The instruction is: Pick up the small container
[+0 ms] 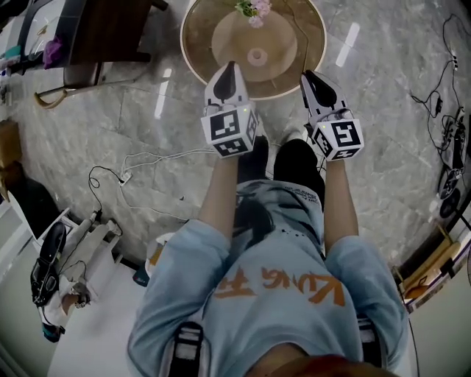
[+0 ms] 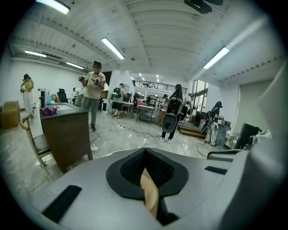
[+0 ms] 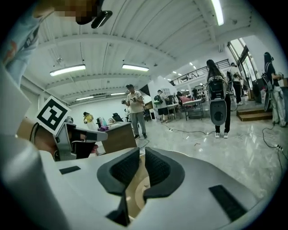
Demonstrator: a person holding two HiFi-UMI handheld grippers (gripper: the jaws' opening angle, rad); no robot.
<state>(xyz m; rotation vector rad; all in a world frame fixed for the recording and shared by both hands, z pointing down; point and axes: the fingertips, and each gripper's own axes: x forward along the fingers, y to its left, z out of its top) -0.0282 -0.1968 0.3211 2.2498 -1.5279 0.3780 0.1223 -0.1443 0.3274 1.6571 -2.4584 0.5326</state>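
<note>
Head view first: the person stands over a round table [image 1: 197,55], both arms stretched forward, with 2 grippers hanging above its near edge. The left gripper [image 1: 230,70] points at the tabletop just left of centre, and the right gripper [image 1: 309,76] sits near the right rim — the 2 are side by side, a little apart. A small round, pale object near the middle of the table, apparently the small container [image 1: 257,56], lies between and just beyond the 2 tips, touched by neither. A bunch of flowers [image 1: 254,9] stands at the far edge. A white cable [image 1: 151,156] trails over the marble floor [image 1: 383,140] to the left.

Left gripper view now: the left gripper [image 2: 145,151] has its dark pads meeting at the tips, closed on nothing, with only a sliver of brown tabletop showing lower down.

Over to the right gripper view — the right gripper [image 3: 140,155] has its pads standing slightly apart, a narrow slot with nothing in it and the table surface visible through it. The other gripper's marker cube [image 3: 55,114] shows at the left.
</note>
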